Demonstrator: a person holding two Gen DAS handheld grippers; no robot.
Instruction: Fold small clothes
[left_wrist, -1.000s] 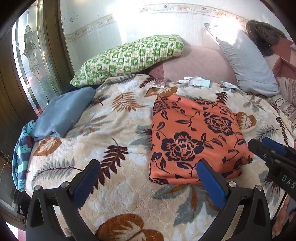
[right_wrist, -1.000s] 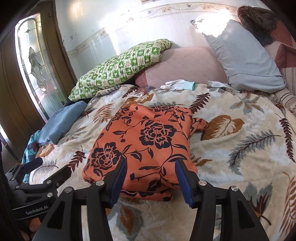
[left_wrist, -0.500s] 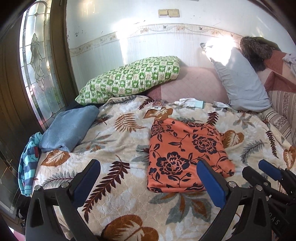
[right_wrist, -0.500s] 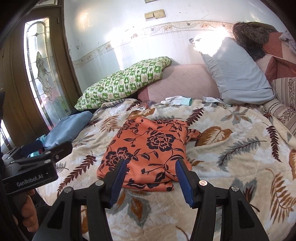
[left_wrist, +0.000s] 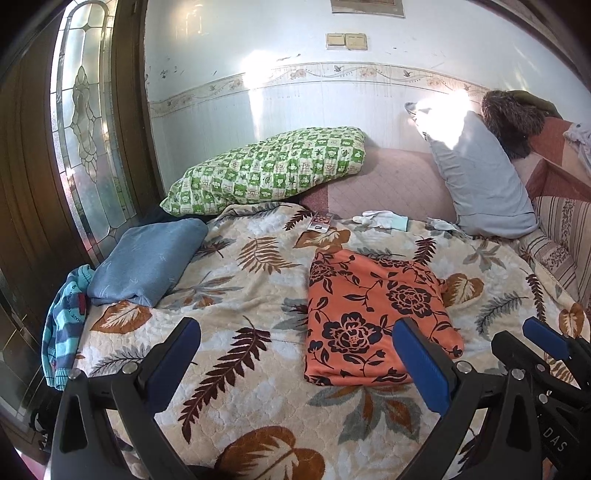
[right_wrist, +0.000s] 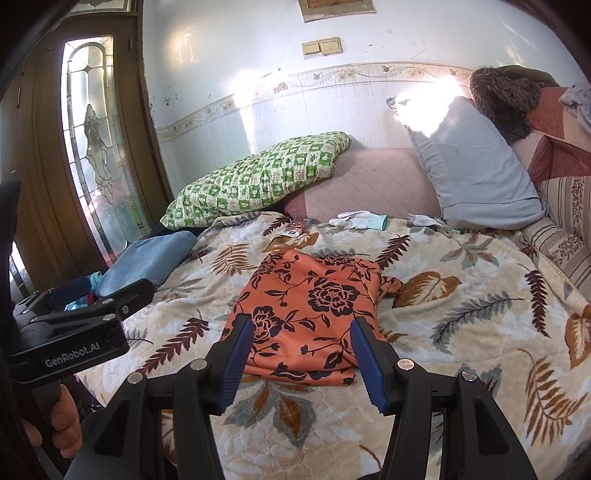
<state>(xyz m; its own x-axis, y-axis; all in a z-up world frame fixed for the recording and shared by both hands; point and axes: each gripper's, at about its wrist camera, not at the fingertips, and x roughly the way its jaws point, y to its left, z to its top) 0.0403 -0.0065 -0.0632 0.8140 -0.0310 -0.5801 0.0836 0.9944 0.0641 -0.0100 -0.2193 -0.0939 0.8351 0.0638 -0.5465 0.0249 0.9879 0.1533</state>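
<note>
An orange floral garment (left_wrist: 373, 317) lies folded flat mid-blanket (left_wrist: 236, 295). Green pillow (left_wrist: 269, 170) and grey pillow (left_wrist: 480, 177) sit at the far edge, blue cloth (left_wrist: 147, 258) at the left edge. Left gripper (left_wrist: 299, 365), marked "GenRobot.AI", and right gripper (right_wrist: 301, 362) both gape, empty, above the near edge.

Left gripper (left_wrist: 295, 363): matte black plastic frame, two angled arms, each ending in a blue ribbed pad; silver round-head screws at the arm pivots. Right gripper (right_wrist: 301, 360): same black frame, blue pads and silver screws. The left gripper's housing carries white "GenRobot.AI" lettering; the right gripper's housing shows white letters "DAS". Bare-skinned hand (right_wrist: 61, 430) wraps the black handle.
</note>
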